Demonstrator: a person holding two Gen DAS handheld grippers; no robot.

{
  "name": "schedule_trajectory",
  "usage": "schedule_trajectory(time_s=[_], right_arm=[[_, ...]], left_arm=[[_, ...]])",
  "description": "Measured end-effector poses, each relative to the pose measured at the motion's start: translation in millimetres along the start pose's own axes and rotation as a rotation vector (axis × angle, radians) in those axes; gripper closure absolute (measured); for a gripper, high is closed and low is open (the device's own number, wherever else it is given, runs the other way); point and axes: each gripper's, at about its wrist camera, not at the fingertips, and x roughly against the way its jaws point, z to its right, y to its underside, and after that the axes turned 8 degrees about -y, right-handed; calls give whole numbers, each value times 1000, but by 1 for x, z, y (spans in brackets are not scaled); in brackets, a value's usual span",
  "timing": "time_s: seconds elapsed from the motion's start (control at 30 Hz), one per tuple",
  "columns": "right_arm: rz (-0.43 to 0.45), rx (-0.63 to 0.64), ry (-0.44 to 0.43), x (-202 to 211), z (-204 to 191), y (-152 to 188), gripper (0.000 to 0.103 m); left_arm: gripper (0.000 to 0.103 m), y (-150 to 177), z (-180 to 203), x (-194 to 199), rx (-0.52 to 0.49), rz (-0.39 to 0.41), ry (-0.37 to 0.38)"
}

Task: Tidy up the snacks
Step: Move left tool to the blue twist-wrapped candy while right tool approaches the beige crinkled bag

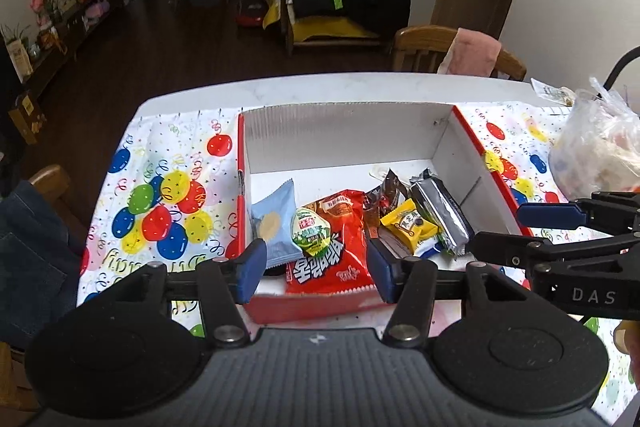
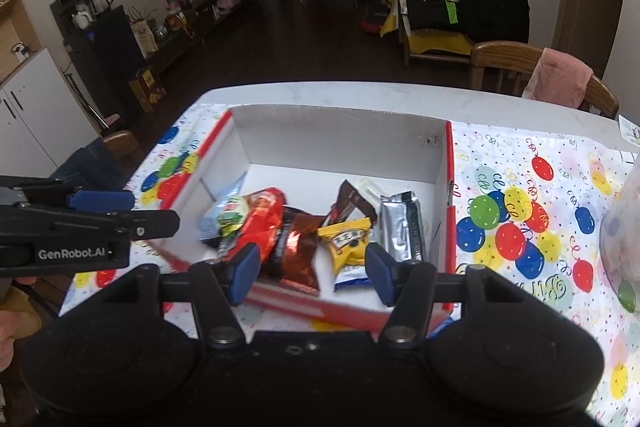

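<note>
My left claw [image 1: 316, 269] and right claw [image 2: 314, 273] are both open and hold nothing. The snacks [image 1: 332, 243] lie inside the red box [image 1: 466, 131], below my claws.

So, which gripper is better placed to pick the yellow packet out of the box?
Probably right. The right gripper is open, directly before the yellow packet; the left gripper faces the red bag.

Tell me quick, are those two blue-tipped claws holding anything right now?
Left gripper: open, holding nothing.
Right gripper: open, holding nothing.
</note>
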Motion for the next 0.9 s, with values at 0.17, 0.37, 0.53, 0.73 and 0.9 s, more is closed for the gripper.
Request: schedule_trajectory(time_s=[0.17, 0.37, 0.53, 0.73, 0.9], right_arm=[[36, 5, -19, 19, -15, 9, 35], [61, 13, -41, 38, -29, 26, 21], [58, 16, -62, 48, -36, 43, 13], [45, 13, -59, 51, -42, 68, 7], [36, -16, -57, 50, -45, 88, 1]], left_arm=[[43, 13, -2, 23, -14, 45, 13], [37, 31, -9, 44, -19, 77, 24], [31, 49, -13, 57, -35, 96, 23], [28, 74, -15, 66, -55, 103, 29], [24, 98, -20, 70, -46, 108, 23]])
